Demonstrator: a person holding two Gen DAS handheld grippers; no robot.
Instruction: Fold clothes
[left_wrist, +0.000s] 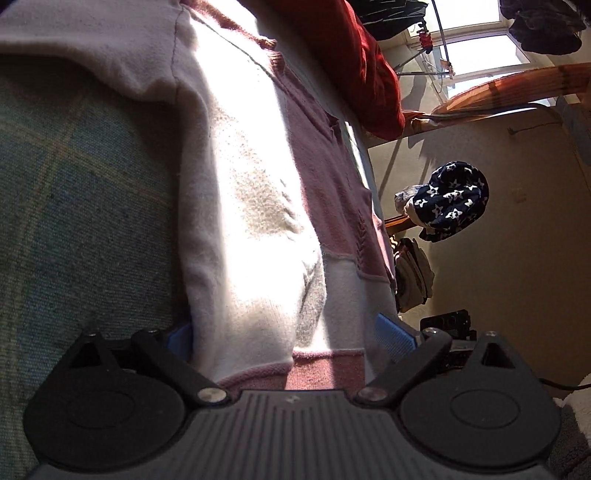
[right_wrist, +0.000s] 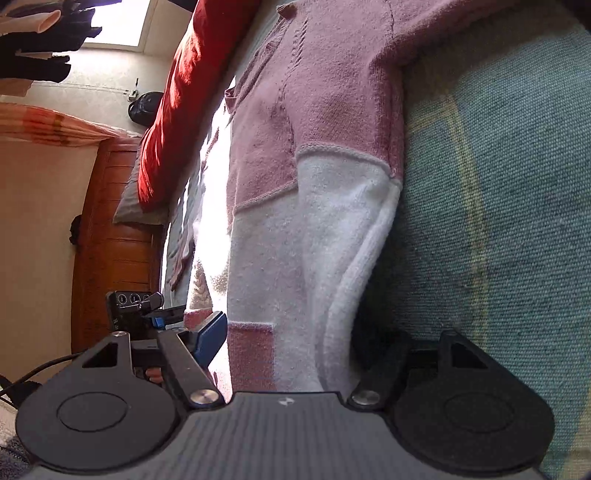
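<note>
Lying on a green checked bedcover (left_wrist: 74, 192), a pink and white sweater (left_wrist: 258, 206) is seen with its hem end between the fingers of both grippers. The left gripper (left_wrist: 291, 332) is spread wide, its blue pads beside the fabric. Whether the right gripper (right_wrist: 295, 332) presses the sweater cannot be told. A red pillow (right_wrist: 166, 122) lies beyond. No containers are visible.

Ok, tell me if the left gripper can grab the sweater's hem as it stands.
Probably yes. The left gripper stands open with the sweater hem already between its blue fingers, lying on the green cover. Nothing blocks it; closing should catch the fabric.
</note>
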